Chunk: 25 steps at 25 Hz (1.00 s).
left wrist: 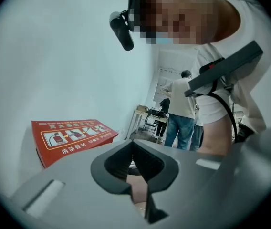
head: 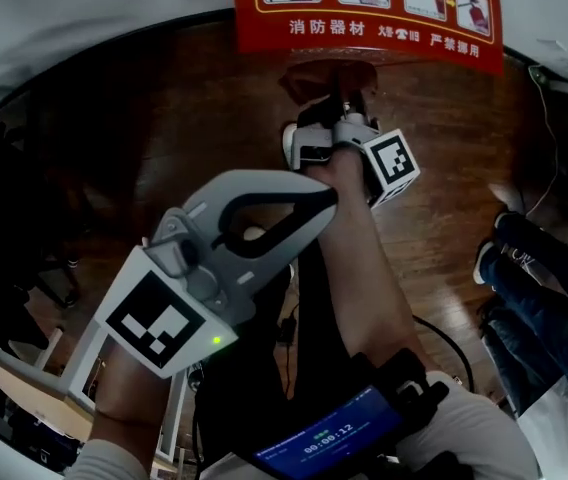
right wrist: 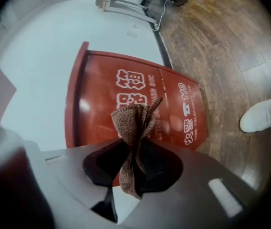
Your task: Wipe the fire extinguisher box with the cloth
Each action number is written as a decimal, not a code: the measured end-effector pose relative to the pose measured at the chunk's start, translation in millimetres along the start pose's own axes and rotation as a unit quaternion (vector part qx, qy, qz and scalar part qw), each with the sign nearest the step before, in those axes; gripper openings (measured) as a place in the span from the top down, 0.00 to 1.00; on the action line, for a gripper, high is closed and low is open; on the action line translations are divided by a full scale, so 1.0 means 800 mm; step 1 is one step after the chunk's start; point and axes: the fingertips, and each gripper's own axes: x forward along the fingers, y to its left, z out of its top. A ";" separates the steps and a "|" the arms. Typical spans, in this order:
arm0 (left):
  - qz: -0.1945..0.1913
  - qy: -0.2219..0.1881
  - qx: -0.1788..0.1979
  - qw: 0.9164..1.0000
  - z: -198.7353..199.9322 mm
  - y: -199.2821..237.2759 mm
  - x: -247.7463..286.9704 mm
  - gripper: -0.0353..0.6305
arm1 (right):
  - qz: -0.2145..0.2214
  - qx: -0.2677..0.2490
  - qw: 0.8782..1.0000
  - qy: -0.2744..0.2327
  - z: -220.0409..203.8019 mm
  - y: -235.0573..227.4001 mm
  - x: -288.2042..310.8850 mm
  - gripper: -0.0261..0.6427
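The red fire extinguisher box (head: 364, 8) stands against the white wall at the top of the head view, with printed pictures on its lid. My right gripper (head: 349, 108) is held out just in front of it, and in the right gripper view it (right wrist: 130, 175) is shut on a bunched brown cloth (right wrist: 133, 123). The cloth hangs a short way before the box's red front (right wrist: 102, 104). My left gripper (head: 329, 196) is lifted close to my head, over the right forearm. Its jaws are shut with nothing in them (left wrist: 147, 194). The box (left wrist: 73, 137) shows off to its left.
Dark wooden floor (head: 164, 118) spreads around the box. A person in jeans (head: 534, 278) stands at the right, and a cable (head: 549, 138) runs along the floor there. My white shoe (head: 299, 143) is under the right gripper. More people (left wrist: 181, 113) and desks are farther down the room.
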 end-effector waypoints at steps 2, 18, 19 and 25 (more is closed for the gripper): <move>0.004 -0.001 0.008 1.000 0.016 -0.009 -0.013 0.95 | 0.011 0.013 1.000 -0.005 -0.013 0.028 -0.005 0.82; 0.017 0.000 0.020 1.000 -0.005 -0.004 -0.030 0.95 | -0.027 -0.005 0.999 -0.022 -0.011 -0.063 0.046 0.82; 0.019 0.001 0.018 1.000 -0.011 0.000 -0.029 0.95 | -0.035 -0.010 0.999 -0.021 -0.011 -0.075 0.051 0.82; 0.040 -0.007 -0.009 0.999 -0.046 0.032 -0.027 0.95 | -0.068 -0.040 0.997 -0.012 -0.003 -0.148 0.086 0.82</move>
